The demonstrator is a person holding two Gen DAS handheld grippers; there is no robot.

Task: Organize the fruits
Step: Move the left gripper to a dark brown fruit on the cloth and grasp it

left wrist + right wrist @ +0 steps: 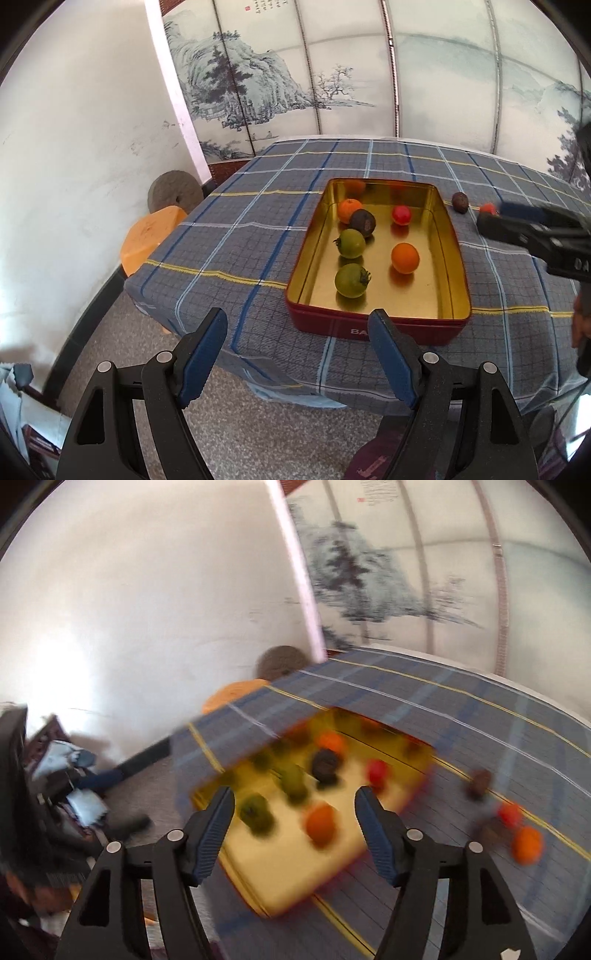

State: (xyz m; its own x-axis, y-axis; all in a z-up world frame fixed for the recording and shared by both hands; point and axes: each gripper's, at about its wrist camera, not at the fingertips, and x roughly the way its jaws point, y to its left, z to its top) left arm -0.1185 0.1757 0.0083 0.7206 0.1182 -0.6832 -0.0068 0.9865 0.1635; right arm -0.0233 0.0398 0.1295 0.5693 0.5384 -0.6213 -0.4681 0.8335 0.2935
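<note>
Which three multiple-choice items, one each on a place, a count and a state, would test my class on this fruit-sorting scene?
1. Where does the dark brown fruit outside the tin lie?
A. On the checked cloth beside the tin
B. On the orange stool
C. On the floor

2. How many green fruits are in the tin?
A. One
B. Two
C. Four

3. How does the left gripper stand?
A. Shut on a fruit
B. Open, holding nothing
C. Shut, holding nothing

Answers: 1 A, it rests on the cloth just past the tin's far corner. 2 B, two green fruits sit in the tin's left half. 3 B, its blue pads stand apart with nothing between.
</note>
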